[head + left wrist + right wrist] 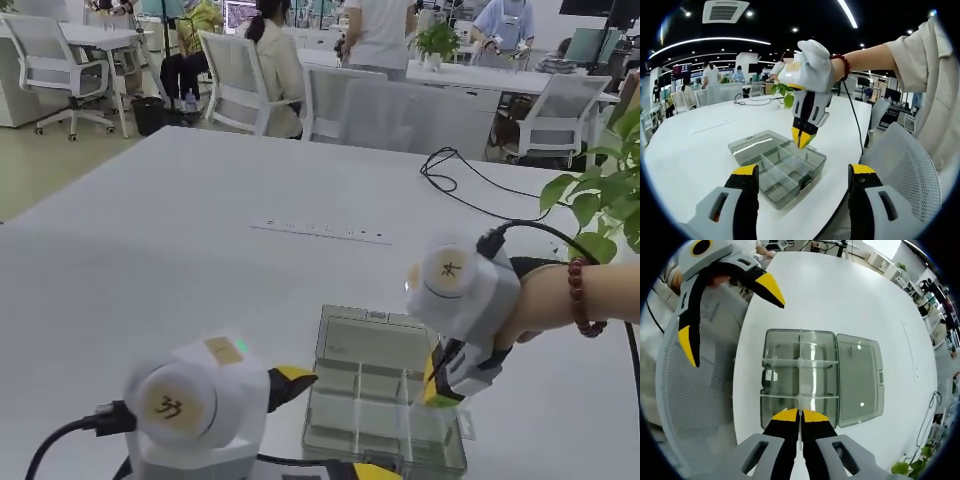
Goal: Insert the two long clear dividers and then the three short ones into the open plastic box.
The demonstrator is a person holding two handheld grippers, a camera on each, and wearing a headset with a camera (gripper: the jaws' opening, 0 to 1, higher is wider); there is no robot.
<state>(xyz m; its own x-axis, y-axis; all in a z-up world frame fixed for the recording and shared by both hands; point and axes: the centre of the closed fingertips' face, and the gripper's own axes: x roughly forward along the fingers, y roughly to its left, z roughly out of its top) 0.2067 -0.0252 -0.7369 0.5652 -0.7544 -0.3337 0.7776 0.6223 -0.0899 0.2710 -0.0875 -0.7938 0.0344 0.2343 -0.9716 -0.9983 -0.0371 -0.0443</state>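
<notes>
The clear plastic box lies near the table's front edge, its lid folded flat open. Two clear cross dividers stand in it. A thin clear divider, seen edge-on, runs down the box's middle to my right gripper, which is shut on its end and points down into the box. My left gripper hovers open at the box's near side, holding nothing.
A black cable lies on the white table. A green plant stands at the right edge. A mesh chair is beside the table. White chairs and people sit at desks behind.
</notes>
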